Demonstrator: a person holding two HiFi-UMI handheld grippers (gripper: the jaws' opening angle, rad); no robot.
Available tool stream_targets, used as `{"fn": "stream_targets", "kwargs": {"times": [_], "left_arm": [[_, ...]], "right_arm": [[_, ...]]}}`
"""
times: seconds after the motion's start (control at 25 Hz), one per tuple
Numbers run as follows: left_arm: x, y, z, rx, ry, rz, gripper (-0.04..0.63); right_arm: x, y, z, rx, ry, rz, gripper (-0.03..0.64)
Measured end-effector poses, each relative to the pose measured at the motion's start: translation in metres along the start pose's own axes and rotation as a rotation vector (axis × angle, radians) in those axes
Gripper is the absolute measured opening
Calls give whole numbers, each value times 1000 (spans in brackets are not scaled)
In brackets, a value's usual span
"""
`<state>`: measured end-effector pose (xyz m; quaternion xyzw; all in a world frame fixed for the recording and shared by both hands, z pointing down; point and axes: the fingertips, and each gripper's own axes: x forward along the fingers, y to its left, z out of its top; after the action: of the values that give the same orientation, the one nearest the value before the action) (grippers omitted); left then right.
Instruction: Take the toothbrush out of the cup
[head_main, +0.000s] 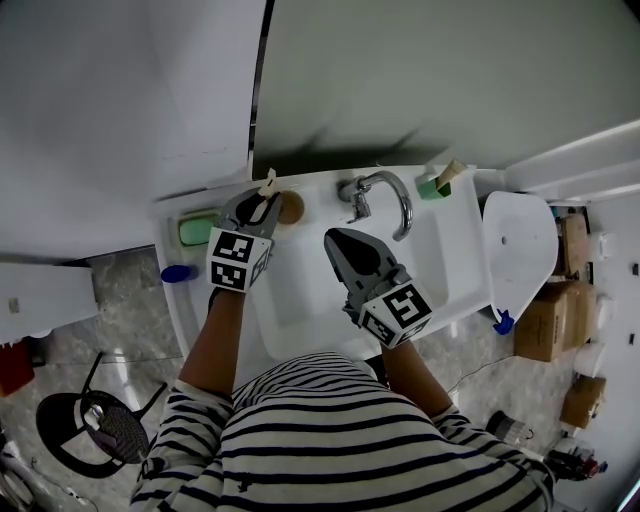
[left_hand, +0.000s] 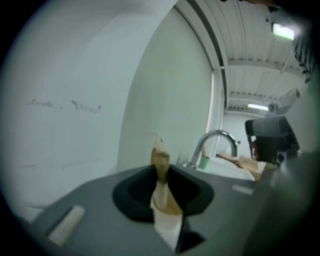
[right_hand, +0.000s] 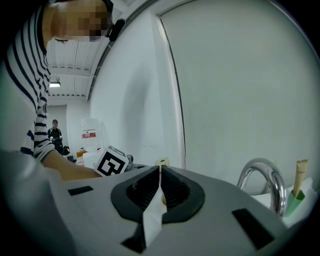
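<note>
**A:** Looking at the head view, where's the toothbrush right now?

**B:** It's pinched in the left tongs. They're clamped onto it with only a narrow gap, and its top end pokes out past the tips at 12 o'clock.

**A:** And the cup?

**B:** It's the brown one on the sink rim, just beside those tips at 3 o'clock. Can't tell if the brush's lower end is in it, since the tongs cover that bit.

**A:** Right tongs?

**B:** Closed all the way with nothing in them, over the sink at 5 o'clock from the cup. The tap sits at 1 o'clock of them.
</note>
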<state>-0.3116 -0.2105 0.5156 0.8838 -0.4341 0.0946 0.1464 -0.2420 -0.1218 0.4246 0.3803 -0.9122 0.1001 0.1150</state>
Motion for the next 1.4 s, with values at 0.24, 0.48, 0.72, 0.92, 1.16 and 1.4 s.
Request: {"fn": "stream_targets", "kwargs": {"times": [0.24, 0.48, 0.72, 0.92, 1.16, 1.4], "left_arm": [[-4, 0, 5, -11, -19, -18, 71], [-15, -5, 28, -1, -82, -37, 71], [-48, -15, 62, 38, -164, -30, 71], [-84, -31, 82, 71, -204, -26, 71], [-113, -51, 93, 95, -225, -37, 71], [-135, -66, 97, 112, -229, -56, 71]], "right_arm": [[1, 3, 0, -6, 5, -5, 8], [-1, 9, 6, -19, -5, -13, 8], [-7, 26, 15, -34, -23, -17, 8], [-16, 44, 19, -42, -42, -13, 8], [-25, 61, 25, -47, -66, -9, 8], [-36, 74, 28, -50, -92, -15, 9]]}}
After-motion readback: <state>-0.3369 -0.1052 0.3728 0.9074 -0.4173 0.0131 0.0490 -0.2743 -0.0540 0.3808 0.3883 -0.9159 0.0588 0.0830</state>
